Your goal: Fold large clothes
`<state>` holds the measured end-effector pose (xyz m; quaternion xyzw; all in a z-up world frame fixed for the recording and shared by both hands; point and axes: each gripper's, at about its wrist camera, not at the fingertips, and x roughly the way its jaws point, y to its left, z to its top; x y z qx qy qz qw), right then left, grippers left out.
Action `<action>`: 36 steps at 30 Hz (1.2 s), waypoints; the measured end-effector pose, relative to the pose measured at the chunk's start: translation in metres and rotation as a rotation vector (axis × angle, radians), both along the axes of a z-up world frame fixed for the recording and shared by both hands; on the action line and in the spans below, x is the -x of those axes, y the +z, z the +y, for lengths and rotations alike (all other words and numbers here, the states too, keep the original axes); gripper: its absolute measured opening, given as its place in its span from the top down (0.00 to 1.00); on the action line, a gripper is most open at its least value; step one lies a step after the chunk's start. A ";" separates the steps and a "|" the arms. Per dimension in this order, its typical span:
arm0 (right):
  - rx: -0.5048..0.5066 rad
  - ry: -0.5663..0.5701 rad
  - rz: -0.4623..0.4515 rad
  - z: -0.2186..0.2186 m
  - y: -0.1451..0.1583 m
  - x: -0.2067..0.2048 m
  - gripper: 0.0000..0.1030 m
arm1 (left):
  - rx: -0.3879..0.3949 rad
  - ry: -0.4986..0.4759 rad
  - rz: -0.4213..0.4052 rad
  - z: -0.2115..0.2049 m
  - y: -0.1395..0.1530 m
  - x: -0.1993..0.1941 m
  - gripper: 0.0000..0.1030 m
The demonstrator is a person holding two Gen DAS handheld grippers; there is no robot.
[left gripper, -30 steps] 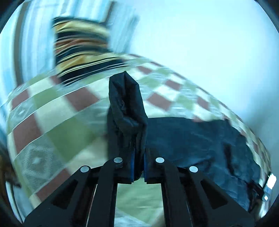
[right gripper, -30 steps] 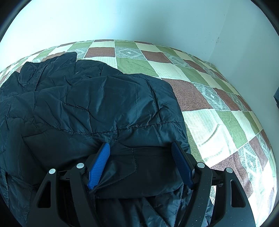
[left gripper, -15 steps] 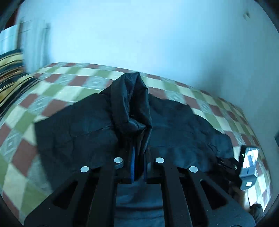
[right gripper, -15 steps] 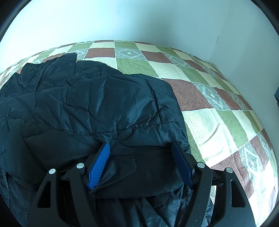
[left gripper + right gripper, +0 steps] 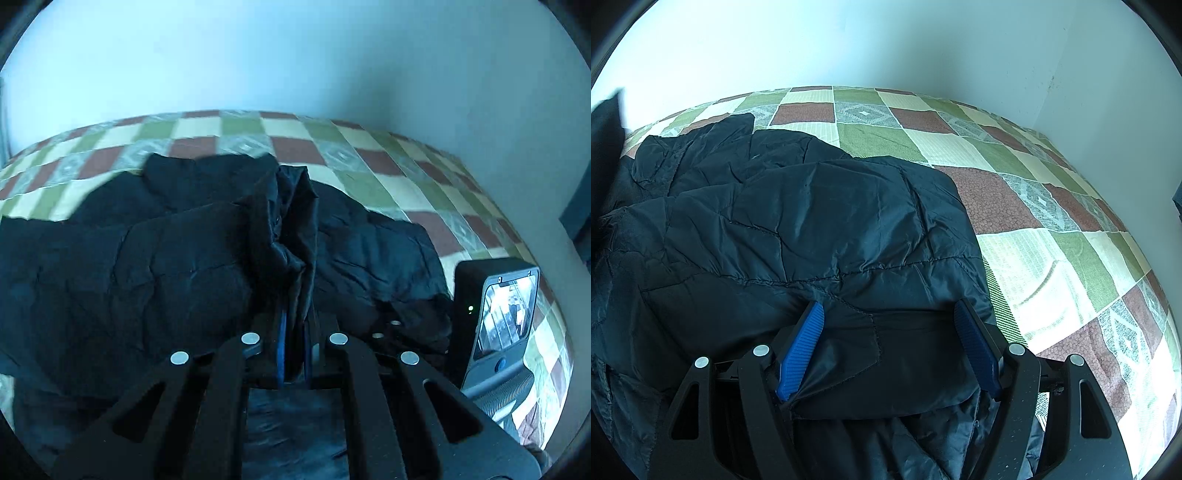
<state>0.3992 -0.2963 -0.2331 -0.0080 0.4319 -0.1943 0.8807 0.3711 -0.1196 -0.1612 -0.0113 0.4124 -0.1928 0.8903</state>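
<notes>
While the dark quilted jacket point(image 5: 820, 236) lies spread over the bed point(image 5: 1052, 251), its folded upper layer sits nearest the right camera, with a straight edge running away from the lens on the right side and the bulk of the garment trailing off toward the left of that view. Its long axis appears to run across the frame from left to right, though the full outline is cut off at the lower edge. The right hand-held gripper point(image 5: 890, 347) rests with its blue pads point(image 5: 799, 350) standing wide apart, one on either side of a flat fold of the jacket, and the fabric lies loose between them without being pinched. The left hand-held gripper point(image 5: 293, 350) has its pads drawn narrow and clamps a gathered ridge of the jacket point(image 5: 291, 229), which rises upright from the jaws and points away from the lens toward the far wall. The bed carries a checked cover of green, cream and reddish-brown squares, some with a pale diamond pattern. Plain pale walls point(image 5: 886, 40) meet in a corner behind it. A phone point(image 5: 506, 314) mounted on the other gripper shows at the right of the left view.
</notes>
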 end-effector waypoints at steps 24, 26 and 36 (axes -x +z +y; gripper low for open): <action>-0.006 -0.003 0.008 0.001 0.013 0.003 0.30 | -0.005 0.078 -0.073 0.062 0.042 0.022 0.50; -0.004 -0.012 0.005 -0.001 0.022 0.011 0.30 | -0.032 0.152 -0.089 0.097 0.044 0.027 0.50; -0.180 0.086 -0.089 0.032 0.071 0.020 0.30 | -0.105 0.461 -0.043 0.229 0.014 0.014 0.45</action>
